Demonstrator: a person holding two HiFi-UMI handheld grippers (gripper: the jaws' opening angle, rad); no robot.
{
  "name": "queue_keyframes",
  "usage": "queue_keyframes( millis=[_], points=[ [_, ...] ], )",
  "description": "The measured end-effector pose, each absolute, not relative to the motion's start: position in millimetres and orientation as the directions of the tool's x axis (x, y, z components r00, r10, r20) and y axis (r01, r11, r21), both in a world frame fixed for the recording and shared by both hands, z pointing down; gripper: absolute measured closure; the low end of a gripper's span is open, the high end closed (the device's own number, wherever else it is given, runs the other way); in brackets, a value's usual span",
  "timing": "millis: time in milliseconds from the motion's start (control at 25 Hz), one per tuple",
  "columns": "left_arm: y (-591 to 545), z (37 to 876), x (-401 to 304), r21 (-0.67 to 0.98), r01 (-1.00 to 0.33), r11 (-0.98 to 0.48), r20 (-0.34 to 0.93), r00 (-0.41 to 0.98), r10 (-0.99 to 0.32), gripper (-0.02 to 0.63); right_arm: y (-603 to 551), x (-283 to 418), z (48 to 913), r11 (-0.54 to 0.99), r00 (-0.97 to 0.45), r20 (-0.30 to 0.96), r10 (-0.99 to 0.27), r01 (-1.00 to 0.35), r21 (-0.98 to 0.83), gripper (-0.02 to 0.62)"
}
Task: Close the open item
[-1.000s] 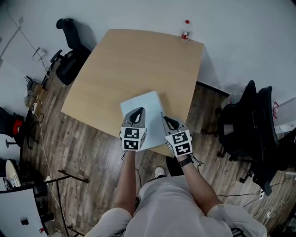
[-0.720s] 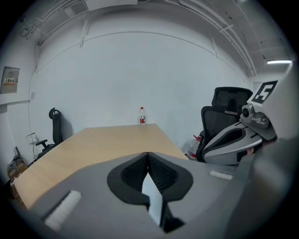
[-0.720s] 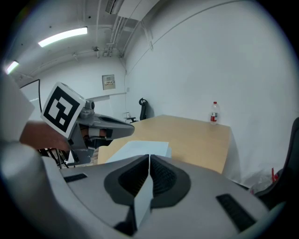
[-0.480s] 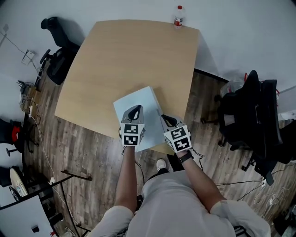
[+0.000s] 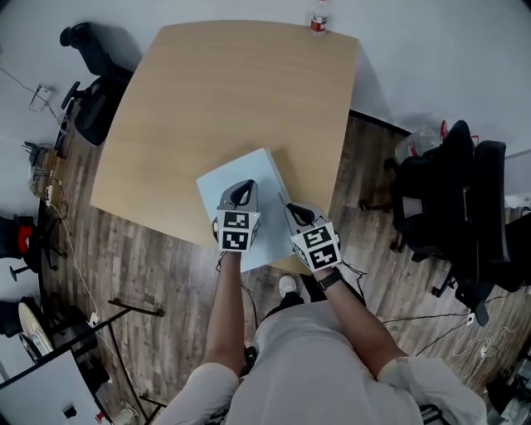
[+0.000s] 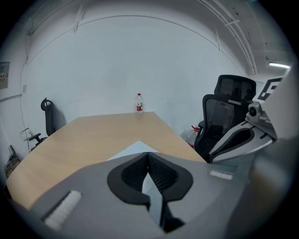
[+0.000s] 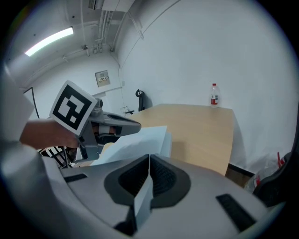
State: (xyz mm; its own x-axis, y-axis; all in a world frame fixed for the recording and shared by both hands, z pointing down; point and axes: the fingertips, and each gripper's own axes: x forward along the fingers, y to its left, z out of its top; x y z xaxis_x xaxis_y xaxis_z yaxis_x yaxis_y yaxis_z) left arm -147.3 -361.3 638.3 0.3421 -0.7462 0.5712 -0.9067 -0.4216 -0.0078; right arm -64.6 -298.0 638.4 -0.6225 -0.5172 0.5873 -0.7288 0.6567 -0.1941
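A flat pale blue item (image 5: 241, 177) lies on the wooden table (image 5: 224, 91) near its front edge. My left gripper (image 5: 241, 192) is over the item's near part, and its jaws are shut on a thin pale blue sheet (image 6: 135, 148) of it. My right gripper (image 5: 291, 212) is at the item's right edge, shut on a thin pale edge too. In the right gripper view the pale blue sheet (image 7: 135, 140) rises at a slant above the tabletop, with the left gripper (image 7: 96, 122) beside it. Whether the item is a box, a folder or a book, I cannot tell.
A small bottle with a red label (image 5: 319, 20) stands at the table's far edge. Black office chairs are at the right (image 5: 448, 199) and far left (image 5: 87, 83). Cables and gear lie on the wood floor at the left (image 5: 46, 178).
Both grippers keep the same hold on the pale blue item. The head view has drifted, so the table, item and grippers sit a little higher and further left in the frame.
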Motion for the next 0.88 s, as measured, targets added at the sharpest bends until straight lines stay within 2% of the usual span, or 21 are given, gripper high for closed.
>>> queue_keyframes(
  millis=[880],
  points=[
    [-373.2,678.6,-142.4,0.041,-0.912,-0.407,0.621,0.342,-0.705,0.597,-290.2,-80.7,670.9,0.678,-0.666,0.626,-0.407,-0.679,-0.281,0.581]
  ],
)
